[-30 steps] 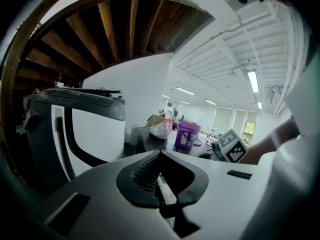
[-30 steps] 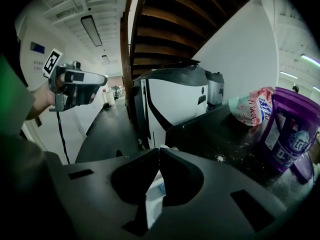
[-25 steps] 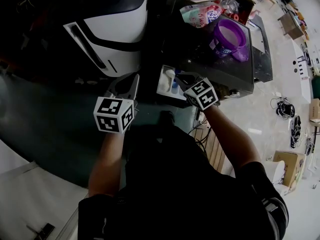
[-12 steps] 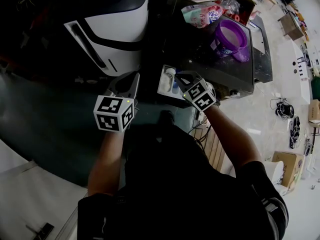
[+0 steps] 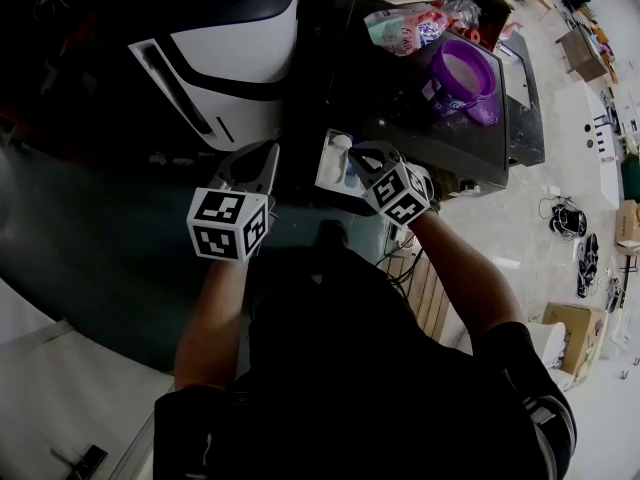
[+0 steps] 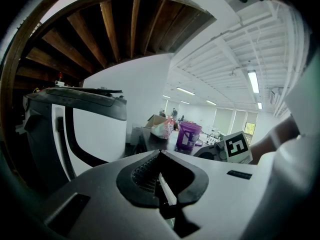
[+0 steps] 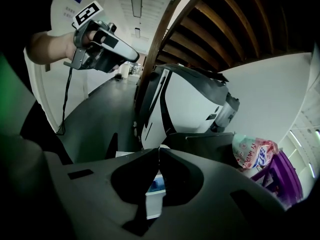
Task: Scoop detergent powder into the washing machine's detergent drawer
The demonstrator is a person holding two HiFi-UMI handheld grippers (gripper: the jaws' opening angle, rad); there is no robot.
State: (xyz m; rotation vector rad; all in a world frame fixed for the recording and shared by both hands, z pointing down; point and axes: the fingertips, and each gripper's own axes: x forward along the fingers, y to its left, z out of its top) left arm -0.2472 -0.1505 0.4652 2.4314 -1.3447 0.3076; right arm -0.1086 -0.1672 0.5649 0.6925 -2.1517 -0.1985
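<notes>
The white detergent drawer (image 5: 326,160) stands pulled out from the dark washing machine (image 5: 440,133), with a blue part inside it. My right gripper (image 5: 358,156) hovers just above the drawer, jaws shut with nothing between them; in the right gripper view (image 7: 159,149) the drawer (image 7: 154,186) shows beneath the tips. My left gripper (image 5: 265,158) is held left of the drawer, also shut and empty (image 6: 160,154). An open purple detergent tub (image 5: 460,76) sits on the machine's top. No scoop is in view.
A pink and green detergent bag (image 5: 405,26) lies in a cardboard box behind the tub. A large white and black appliance (image 5: 235,53) stands left of the machine. Cables and boxes lie on the floor at the right.
The right gripper has edged slightly left over the drawer. The left gripper has stayed put.
</notes>
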